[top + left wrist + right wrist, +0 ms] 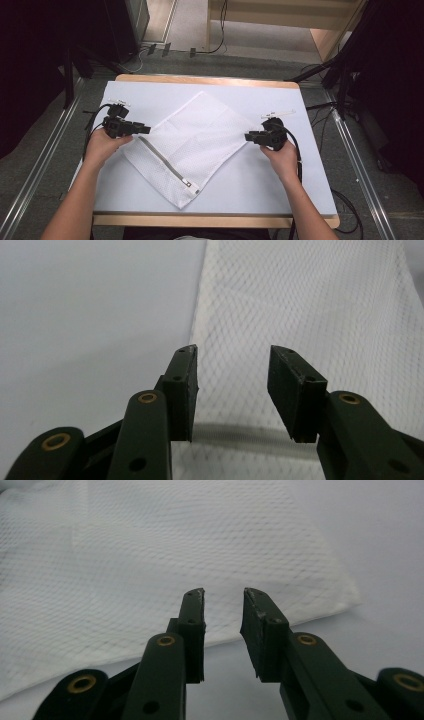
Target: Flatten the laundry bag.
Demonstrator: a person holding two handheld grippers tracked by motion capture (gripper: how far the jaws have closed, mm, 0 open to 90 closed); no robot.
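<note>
Now the white mesh bag (pixel 192 145) lies flat near the middle of the high view, turned like a diamond on the pale sheet of the table (pixel 280 185). Its grey zipper (pixel 165 167) runs along the lower left edge, toward the bottom corner. The left tongs (pixel 145 129) are at the left corner of the bag, with the jaws apart and nothing clamped; in the left gripper view the left tongs (pixel 232 390) are open above the mesh bag (pixel 300 300), which fills the right part of the frame. The right tongs (pixel 248 136) are at the right corner, also apart. In the right gripper view the right tongs (pixel 223 630) are open and empty, just beside the edge of the mesh bag (pixel 150 570).
</note>
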